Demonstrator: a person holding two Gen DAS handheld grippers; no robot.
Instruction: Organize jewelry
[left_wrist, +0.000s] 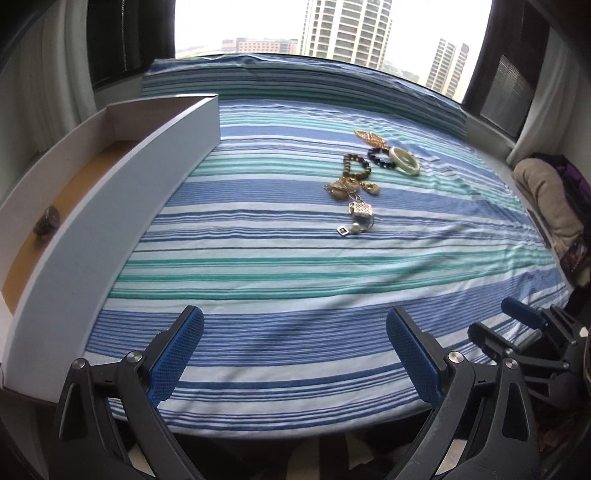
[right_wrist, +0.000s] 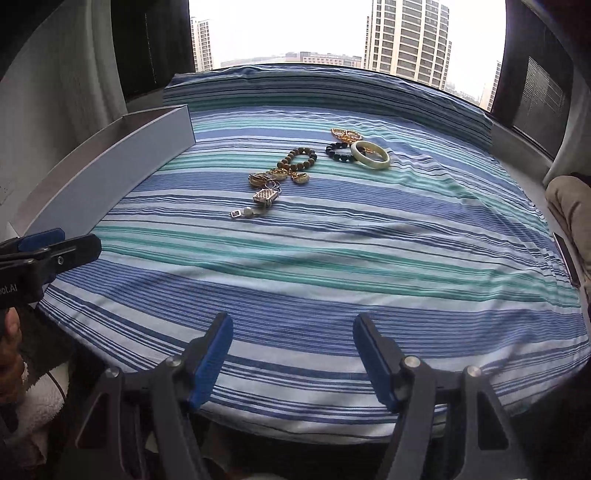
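Jewelry (right_wrist: 306, 166) sits loose in a cluster on the striped bedspread (right_wrist: 332, 266), toward the far half, nearer the window edge than our edge. We see these pieces:

- pale green bangle (right_wrist: 370, 154) at the far right of the cluster, lying flat
- black bead bracelet (right_wrist: 339, 152) just left of it, touching or overlapping the bangle
- gold filigree piece (right_wrist: 344, 134) behind both, closest to the far edge
- brown bead bracelet (right_wrist: 298, 159) left of the black one
- gold pendants (right_wrist: 279, 176) bunched against the near side of the brown beads
- silver lattice pendant (right_wrist: 265, 195) and a small square silver charm (right_wrist: 236, 213), nearest to us, joined by thin rings; detail too small to sort out

White open drawer (left_wrist: 122, 206) lies along the left edge of the bedspread, long side wall facing the jewelry, well apart from it. One small dark object (left_wrist: 47, 221) rests on its brown floor; we cannot tell what it is.

Left gripper (left_wrist: 295, 332) hovers over the near edge, claw apart, blue pads facing each other, nothing between them. Right gripper (right_wrist: 293, 341) is also over the near edge, claw apart, empty. Both are well short of the cluster. In the right wrist view we see the left gripper side-on at the near-left corner, a hand (right_wrist: 11, 343) behind it.

Beige folded cloth (left_wrist: 543, 199) lies off the right edge.
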